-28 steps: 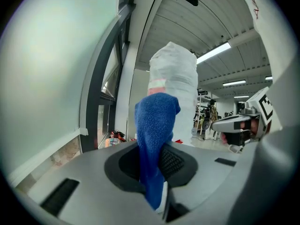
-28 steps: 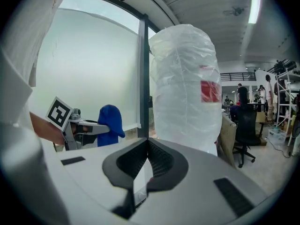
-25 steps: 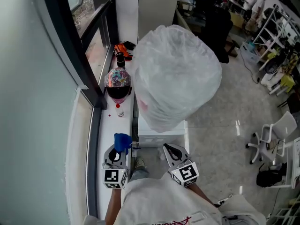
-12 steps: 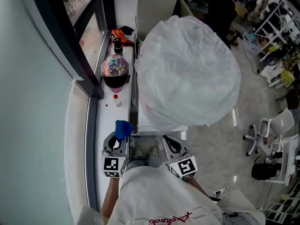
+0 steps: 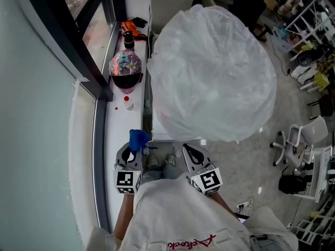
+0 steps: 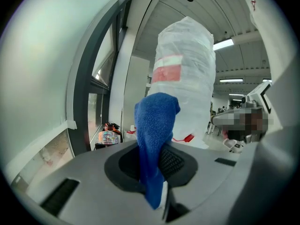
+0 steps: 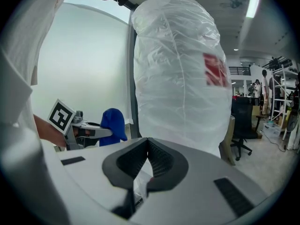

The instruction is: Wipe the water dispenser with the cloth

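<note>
1. The left gripper [image 5: 131, 152] is clamped on the blue cloth [image 6: 155, 121], a fuzzy towel that rises past the jaws in a rounded fold.
2. The right gripper [image 7: 147, 145] has its jaws pressed together with nothing between them.
3. Both are held low, side by side, pointing at the plastic-wrapped water dispenser [image 5: 209, 72]; the cloth is near its lower left side.
4. Compared with a second ago, the grippers are in much the same places, and the dispenser fills more of the head view.
</note>
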